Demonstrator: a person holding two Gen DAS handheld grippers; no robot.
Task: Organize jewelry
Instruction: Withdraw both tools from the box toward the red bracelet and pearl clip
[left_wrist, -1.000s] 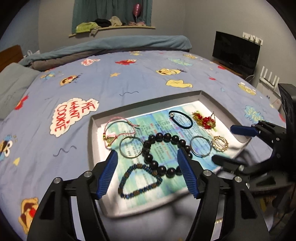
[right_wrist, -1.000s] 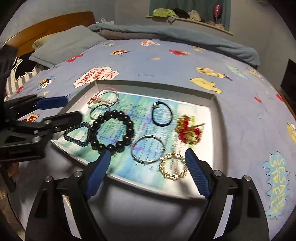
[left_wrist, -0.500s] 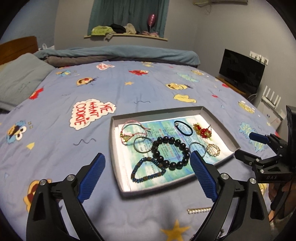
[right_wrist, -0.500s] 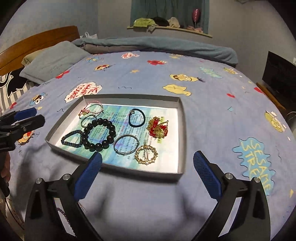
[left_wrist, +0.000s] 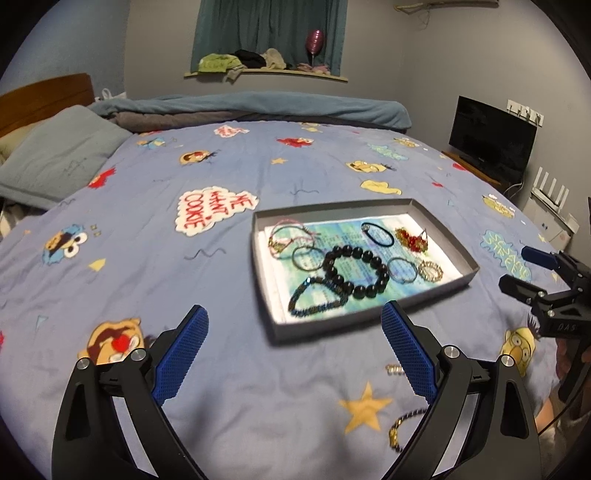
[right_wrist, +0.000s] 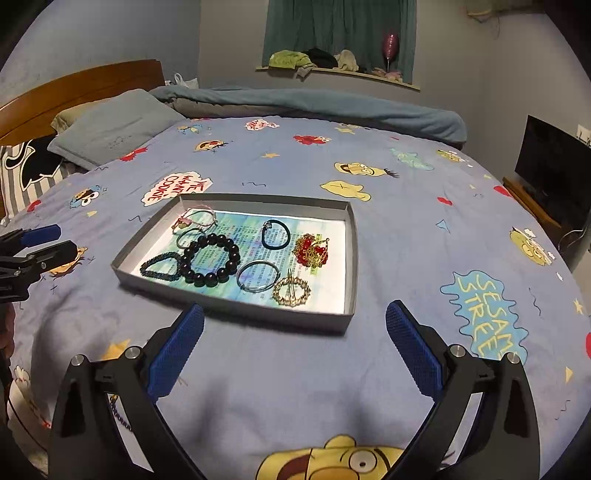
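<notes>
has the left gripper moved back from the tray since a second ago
Yes. The left gripper has pulled back toward the person: earlier its fingers framed the bracelets, now the whole tray lies beyond its open tips.

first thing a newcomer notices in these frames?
The grey tray of jewelry in the middle of the cartoon-print bedspread, with the black bead bracelet and red-and-gold piece standing out on its blue-green liner. Near the camera, the open right gripper and left gripper frame it, both empty.

I count one grey tray (right_wrist: 352, 258) holding eight pieces: seven bracelets (right_wrist: 210, 260) and one red-and-gold cluster (right_wrist: 311, 252). Off its near edge on the bedspread (left_wrist: 258, 387) lie what look like two chains (left_wrist: 404, 424).
</notes>
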